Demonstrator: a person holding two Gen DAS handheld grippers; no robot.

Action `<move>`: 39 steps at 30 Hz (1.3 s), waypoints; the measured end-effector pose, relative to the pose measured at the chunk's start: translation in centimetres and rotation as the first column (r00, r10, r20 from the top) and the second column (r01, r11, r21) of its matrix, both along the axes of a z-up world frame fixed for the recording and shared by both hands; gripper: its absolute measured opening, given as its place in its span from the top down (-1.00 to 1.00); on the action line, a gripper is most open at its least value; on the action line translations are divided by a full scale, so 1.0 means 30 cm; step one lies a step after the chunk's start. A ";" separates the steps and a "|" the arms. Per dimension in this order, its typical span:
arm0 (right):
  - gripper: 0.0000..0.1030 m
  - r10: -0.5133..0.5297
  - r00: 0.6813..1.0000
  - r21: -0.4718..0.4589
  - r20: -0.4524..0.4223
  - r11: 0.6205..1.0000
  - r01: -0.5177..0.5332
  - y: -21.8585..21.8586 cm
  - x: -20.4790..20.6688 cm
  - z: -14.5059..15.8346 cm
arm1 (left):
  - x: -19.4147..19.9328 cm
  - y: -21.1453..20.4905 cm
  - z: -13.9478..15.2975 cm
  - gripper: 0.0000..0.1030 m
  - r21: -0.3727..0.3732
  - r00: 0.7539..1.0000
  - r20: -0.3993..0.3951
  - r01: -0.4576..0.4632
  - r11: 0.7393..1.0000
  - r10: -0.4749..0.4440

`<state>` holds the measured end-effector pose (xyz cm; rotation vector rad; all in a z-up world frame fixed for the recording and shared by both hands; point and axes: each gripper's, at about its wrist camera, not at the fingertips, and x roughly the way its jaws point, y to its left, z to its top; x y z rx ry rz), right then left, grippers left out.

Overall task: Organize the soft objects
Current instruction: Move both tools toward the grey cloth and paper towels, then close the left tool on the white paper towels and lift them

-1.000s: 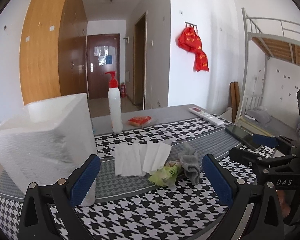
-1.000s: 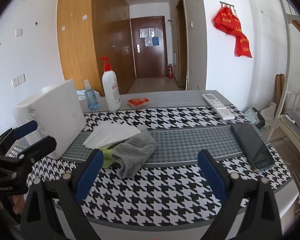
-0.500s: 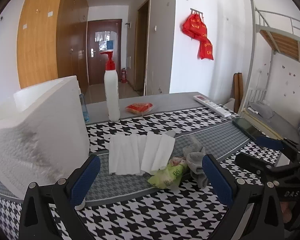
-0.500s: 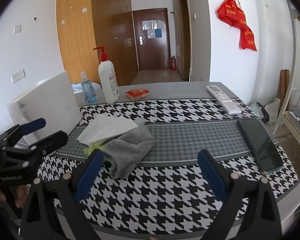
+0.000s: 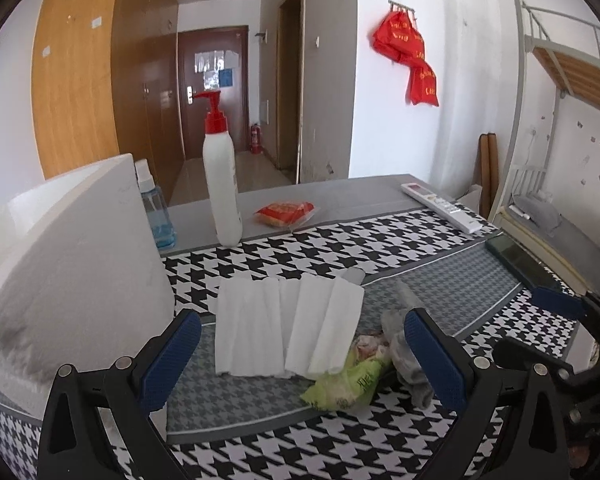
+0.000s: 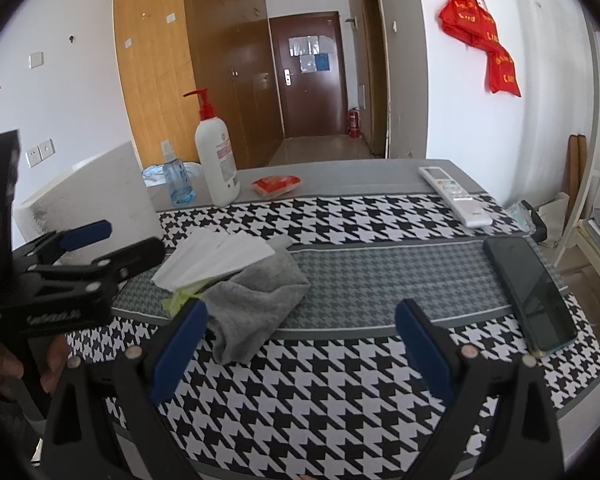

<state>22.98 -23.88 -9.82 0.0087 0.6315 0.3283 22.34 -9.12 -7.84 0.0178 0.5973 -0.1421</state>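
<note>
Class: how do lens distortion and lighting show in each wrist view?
Left wrist view: fisheye bends the bunk bed frame, corners vignette black, daylight is even. Right wrist view: the table edge curves, and the phone screen shows soft glare.

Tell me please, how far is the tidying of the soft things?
Nothing looks done yet. The white tissues, green packet and grey cloth lie heaped on the table. The left gripper and right gripper hover open, holding nothing. All the sorting is left.
</note>
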 end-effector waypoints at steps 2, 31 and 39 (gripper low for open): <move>-0.88 0.004 1.000 0.003 -0.004 1.000 -0.004 0.001 0.005 -0.002 | 0.022 -0.002 -0.008 -0.98 0.014 1.000 -0.010 -0.007 1.000 0.007; -0.88 0.052 0.997 -0.013 -0.060 0.999 -0.053 0.056 0.095 -0.048 | 0.242 0.047 -0.191 -0.36 -0.037 0.953 -0.303 -0.025 0.999 0.013; -0.88 0.068 0.993 -0.030 -0.096 0.997 -0.072 0.092 0.124 -0.068 | 0.251 0.048 -0.204 -0.10 -0.027 0.954 -0.300 -0.017 0.999 0.008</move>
